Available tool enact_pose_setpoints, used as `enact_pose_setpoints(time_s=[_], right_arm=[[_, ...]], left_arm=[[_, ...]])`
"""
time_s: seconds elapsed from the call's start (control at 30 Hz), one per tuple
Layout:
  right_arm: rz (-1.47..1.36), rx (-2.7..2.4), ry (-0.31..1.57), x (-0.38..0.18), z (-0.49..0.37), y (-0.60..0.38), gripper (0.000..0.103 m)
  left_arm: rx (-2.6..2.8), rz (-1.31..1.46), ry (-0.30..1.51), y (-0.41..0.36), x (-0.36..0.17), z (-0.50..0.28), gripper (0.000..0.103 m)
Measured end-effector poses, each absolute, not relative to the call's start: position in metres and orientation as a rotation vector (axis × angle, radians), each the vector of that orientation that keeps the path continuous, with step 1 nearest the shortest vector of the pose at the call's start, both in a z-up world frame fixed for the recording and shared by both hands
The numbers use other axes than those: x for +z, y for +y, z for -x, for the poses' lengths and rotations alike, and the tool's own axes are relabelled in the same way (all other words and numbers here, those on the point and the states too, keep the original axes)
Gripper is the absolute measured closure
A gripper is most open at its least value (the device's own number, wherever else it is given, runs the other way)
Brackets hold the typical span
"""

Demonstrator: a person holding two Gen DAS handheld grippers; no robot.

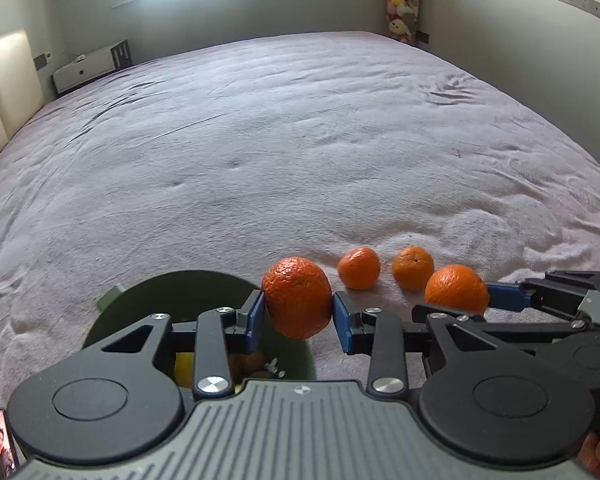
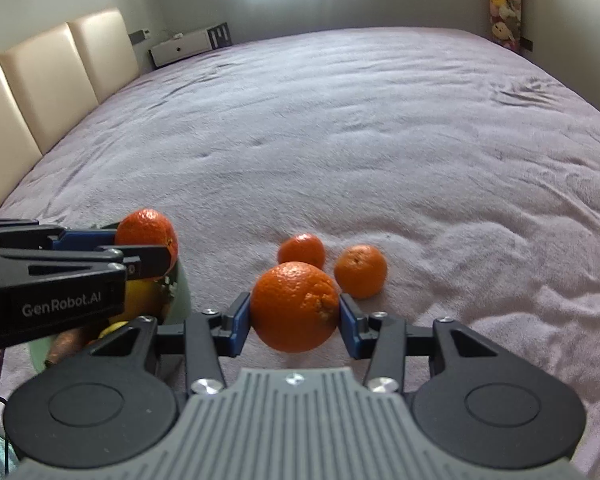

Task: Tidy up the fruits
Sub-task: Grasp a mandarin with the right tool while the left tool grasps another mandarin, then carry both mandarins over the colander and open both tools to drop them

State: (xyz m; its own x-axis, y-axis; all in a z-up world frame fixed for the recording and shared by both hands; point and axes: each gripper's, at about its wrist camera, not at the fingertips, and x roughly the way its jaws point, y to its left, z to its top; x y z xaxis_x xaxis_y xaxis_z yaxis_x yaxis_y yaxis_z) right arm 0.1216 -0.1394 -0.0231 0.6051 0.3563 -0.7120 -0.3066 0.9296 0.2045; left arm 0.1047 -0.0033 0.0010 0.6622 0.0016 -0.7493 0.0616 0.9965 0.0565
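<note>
My left gripper (image 1: 298,312) is shut on a large orange (image 1: 297,297) and holds it over the right rim of a green bowl (image 1: 148,292). The bowl holds yellow and brown fruit, mostly hidden. In the right wrist view the same orange (image 2: 146,232) sits in the left gripper (image 2: 140,248) above the bowl (image 2: 182,292). My right gripper (image 2: 296,316) is shut on another orange (image 2: 295,306), low over the bed; it also shows in the left wrist view (image 1: 456,288). Two small mandarins (image 2: 301,250) (image 2: 360,271) lie on the bed just beyond.
A wide bed with a grey-lilac blanket (image 1: 300,140) fills both views. A padded headboard (image 2: 40,80) runs along the left. A white bedside cabinet (image 1: 88,68) stands at the far left corner, and a plush-toy column (image 1: 403,0) at the far right.
</note>
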Motion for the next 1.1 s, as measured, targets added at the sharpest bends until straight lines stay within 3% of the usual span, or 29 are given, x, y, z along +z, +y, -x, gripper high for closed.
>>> enact_pose_setpoints(time_s=[0.53,1.1], right_arm=[[0.005,0.592,0.732,0.012,-0.094,-0.08,0.06],[0.085,0.698,0.778,-0.014,-0.105,-0.034,0.06]], left_arm=[[0.048,0.093,0.871,0.068,0.022,-0.075,0.062],[0.095,0.323,0.967,0.134,-0.014,-0.072,0.062]])
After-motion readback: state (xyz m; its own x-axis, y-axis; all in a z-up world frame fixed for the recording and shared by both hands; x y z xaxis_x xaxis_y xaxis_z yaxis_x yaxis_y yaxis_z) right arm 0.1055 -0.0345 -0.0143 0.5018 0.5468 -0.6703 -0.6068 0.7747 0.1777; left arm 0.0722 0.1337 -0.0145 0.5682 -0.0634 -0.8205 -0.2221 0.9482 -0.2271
